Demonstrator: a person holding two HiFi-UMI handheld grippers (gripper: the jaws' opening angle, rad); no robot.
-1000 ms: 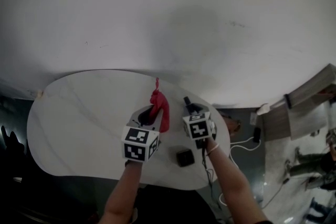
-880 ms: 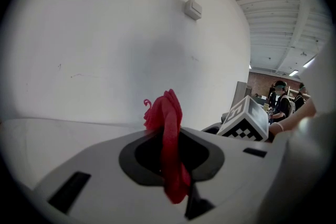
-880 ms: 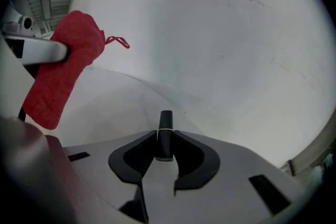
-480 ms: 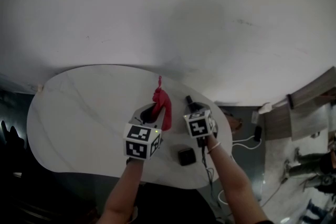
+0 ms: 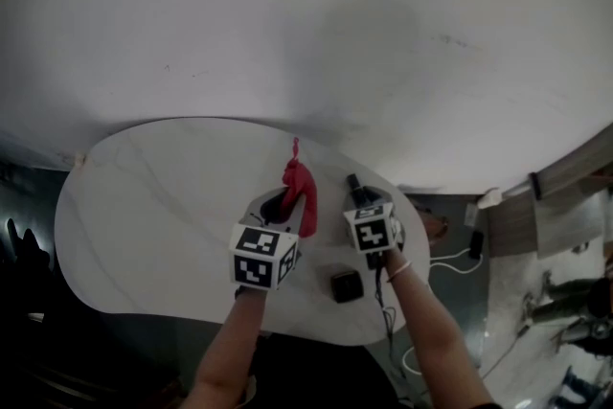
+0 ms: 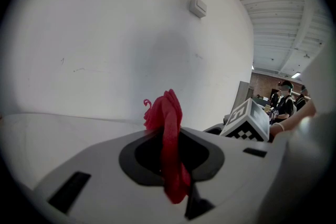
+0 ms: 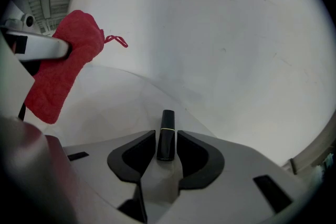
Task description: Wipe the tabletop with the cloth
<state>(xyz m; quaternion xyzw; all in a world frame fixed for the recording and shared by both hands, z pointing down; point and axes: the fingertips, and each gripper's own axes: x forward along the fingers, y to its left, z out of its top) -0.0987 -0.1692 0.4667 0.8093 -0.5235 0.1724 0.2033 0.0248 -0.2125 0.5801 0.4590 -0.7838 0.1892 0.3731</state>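
White wall [image 5: 287,14] fills background. Pale oval table [image 5: 144,206], faint veining; grey floor [image 5: 522,340] to right, cables [image 5: 450,260] trailing. Left gripper [image 6: 167,140]: jaws clamped on red cloth [image 6: 169,113], bunched, hanging clear above table middle. Right gripper [image 7: 167,140]: jaws just been opening, slightly apart, black tube [image 7: 167,131] between. Small black box [image 5: 345,284] near table's front edge.

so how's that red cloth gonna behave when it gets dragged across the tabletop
Probably floppy: the red cloth hangs limp and folded from the left gripper, which is shut on it. Likely light for its size, since it bunches thin between the jaws. Its fuzzy surface should drag rather than slip.
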